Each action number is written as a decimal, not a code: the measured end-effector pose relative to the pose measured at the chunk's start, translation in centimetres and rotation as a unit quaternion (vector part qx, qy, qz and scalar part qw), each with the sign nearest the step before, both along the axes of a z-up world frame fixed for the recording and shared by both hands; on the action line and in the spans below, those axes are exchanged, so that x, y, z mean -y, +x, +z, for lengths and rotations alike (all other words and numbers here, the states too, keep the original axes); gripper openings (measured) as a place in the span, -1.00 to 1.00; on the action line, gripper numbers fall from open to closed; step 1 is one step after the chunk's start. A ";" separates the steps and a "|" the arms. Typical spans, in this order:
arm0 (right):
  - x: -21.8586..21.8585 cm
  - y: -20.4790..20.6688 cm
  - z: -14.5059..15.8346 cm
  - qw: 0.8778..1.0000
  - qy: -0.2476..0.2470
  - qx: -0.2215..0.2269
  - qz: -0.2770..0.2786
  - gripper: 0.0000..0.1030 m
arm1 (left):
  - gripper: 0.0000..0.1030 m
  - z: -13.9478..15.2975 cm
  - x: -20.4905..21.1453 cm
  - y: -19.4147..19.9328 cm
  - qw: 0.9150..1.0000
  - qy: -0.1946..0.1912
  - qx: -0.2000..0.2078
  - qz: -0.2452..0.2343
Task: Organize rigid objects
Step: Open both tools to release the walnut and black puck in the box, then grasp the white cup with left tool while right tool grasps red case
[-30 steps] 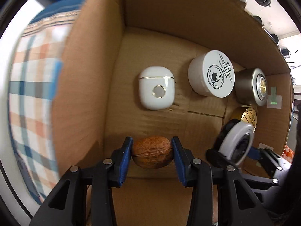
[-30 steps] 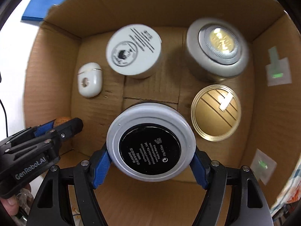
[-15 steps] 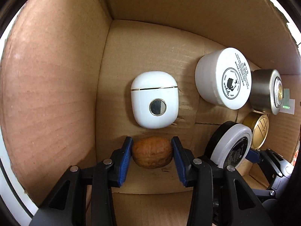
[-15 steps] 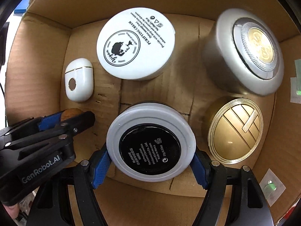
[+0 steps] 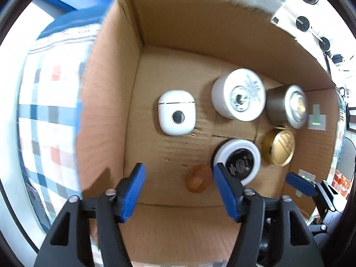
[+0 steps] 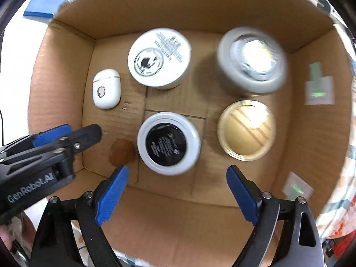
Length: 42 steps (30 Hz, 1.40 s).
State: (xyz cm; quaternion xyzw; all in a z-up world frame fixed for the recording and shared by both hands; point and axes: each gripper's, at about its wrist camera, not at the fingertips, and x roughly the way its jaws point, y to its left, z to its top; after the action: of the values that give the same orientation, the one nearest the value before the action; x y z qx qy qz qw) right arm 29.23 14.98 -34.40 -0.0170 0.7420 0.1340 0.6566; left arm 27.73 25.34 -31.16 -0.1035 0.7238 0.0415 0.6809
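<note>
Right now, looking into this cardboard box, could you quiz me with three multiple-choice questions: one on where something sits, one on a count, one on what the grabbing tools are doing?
1. Where does the brown walnut lie in the cardboard box?
A. beside the round white-rimmed jar with a black lid
B. on top of the white earbud case
C. outside the box

2. How many things lie on the box floor?
A. three
B. six
C. nine

3. What is the state of the left hand-held gripper and the right hand-held gripper?
A. both clamped on items
B. only one open
C. both open, holding nothing

Answers: 1 A, the walnut sits just left of that jar. 2 B, four round jars, the case and the walnut. 3 C, blue pads stand apart around empty space.
</note>
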 end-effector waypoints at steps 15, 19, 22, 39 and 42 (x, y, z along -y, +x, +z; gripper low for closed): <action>6.9 -5.6 6.8 0.997 -0.002 0.063 -0.043 1.00 | 1.00 9.0 1.2 -5.8 0.995 0.042 0.092 -0.013; 8.1 -6.8 8.3 0.996 0.005 0.076 -0.054 1.00 | 1.00 10.7 1.6 -7.1 0.992 0.048 0.113 -0.016; 9.5 -8.0 10.6 0.994 0.010 0.092 -0.056 1.00 | 1.00 11.8 2.4 -7.8 0.990 0.057 0.129 -0.020; 14.9 -8.2 14.8 0.990 0.051 0.114 -0.065 1.00 | 1.00 15.7 7.7 -8.0 0.984 0.053 0.166 -0.022; 18.0 -6.8 14.6 0.989 0.047 0.113 -0.087 1.00 | 1.00 15.9 10.5 -6.6 0.983 0.048 0.171 -0.041</action>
State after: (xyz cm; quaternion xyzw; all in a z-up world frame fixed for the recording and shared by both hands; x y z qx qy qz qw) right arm 22.38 -3.03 -19.80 0.0633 0.6545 0.1089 0.7455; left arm 21.15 14.83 -15.27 -0.0465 0.5978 0.0301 0.7997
